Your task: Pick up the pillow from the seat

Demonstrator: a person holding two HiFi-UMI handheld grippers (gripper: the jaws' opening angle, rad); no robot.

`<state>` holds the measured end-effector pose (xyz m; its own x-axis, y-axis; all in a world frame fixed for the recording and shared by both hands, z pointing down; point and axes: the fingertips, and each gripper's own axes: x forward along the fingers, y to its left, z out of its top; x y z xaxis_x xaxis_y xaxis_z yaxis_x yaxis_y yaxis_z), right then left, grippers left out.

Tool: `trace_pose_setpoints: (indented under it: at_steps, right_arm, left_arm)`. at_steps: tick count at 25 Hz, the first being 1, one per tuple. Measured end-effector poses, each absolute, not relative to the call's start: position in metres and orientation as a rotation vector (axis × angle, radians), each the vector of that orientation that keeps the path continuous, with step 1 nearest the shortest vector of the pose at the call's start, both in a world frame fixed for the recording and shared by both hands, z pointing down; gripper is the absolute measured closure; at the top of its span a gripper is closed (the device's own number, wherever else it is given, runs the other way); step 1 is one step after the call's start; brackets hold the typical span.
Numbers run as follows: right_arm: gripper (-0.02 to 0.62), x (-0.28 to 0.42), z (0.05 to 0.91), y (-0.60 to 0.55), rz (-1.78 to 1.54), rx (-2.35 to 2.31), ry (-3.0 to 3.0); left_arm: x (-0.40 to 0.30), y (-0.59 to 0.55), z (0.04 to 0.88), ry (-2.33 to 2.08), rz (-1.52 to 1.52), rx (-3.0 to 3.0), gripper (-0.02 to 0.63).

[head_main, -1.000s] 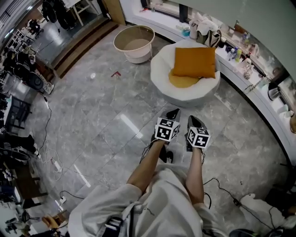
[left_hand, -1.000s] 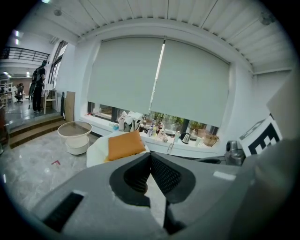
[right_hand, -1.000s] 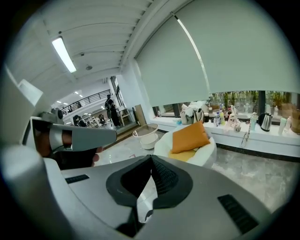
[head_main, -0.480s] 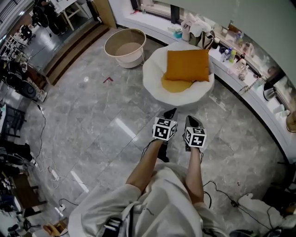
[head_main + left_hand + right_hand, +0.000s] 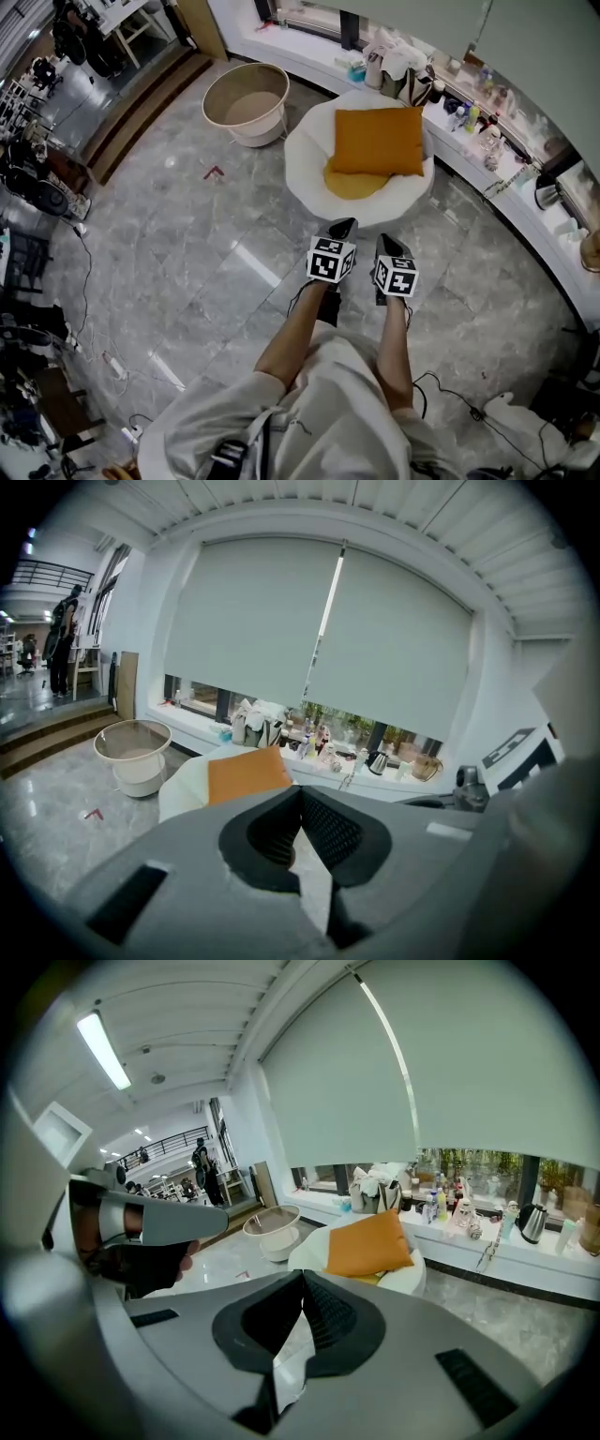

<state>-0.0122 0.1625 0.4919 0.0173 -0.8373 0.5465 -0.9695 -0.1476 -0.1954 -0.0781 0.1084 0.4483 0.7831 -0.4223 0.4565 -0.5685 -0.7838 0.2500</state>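
Head view is showing the pillow (image 5: pixel 378 141) lying on the seat (image 5: pixel 305 155), straight ahead of both grippers and well apart from their tips; it is orange, roughly square and plump, with a plain cover and soft rounded corners; it is resting on a yellow cushion (image 5: pixel 352 184), whose near edge is peeking out toward the grippers. The seat is white and round, cupping both. In the right gripper view the pillow (image 5: pixel 367 1243) is looking propped, its far edge raised against the back of the seat; in the left gripper view it (image 5: pixel 246 773) is showing just above the tips and a little to their left.

The left gripper (image 5: pixel 343 228) is pointing at the seat with its jaws together and nothing between them; its own view (image 5: pixel 301 789) is showing the tips meeting. The right gripper (image 5: pixel 389 245) is sitting just beside it, jaws likewise together and empty (image 5: pixel 302 1274); each is carrying a cube with black-and-white square patterns.

A round beige basket (image 5: pixel 255 133) is standing ahead and to the left of the left gripper; a white ledge (image 5: pixel 525 211) is curving beyond the seat and round to the right of the right gripper, holding bottles whose labels are too small to read.
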Motion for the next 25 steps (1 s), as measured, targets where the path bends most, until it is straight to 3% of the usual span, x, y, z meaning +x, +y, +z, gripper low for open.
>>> trace_pose_setpoints:
  at_steps: [16,25]
  right_arm:
    - [0.588,0.102,0.495,0.038,0.955,2.314,-1.689]
    - [0.588,0.125,0.518,-0.028,1.172,2.452,-1.669]
  left_arm:
    - [0.025,-0.032,0.453,-0.514,0.546,2.639,0.597]
    - [0.009,-0.114,0.468,-0.565,0.488,2.527,0.597]
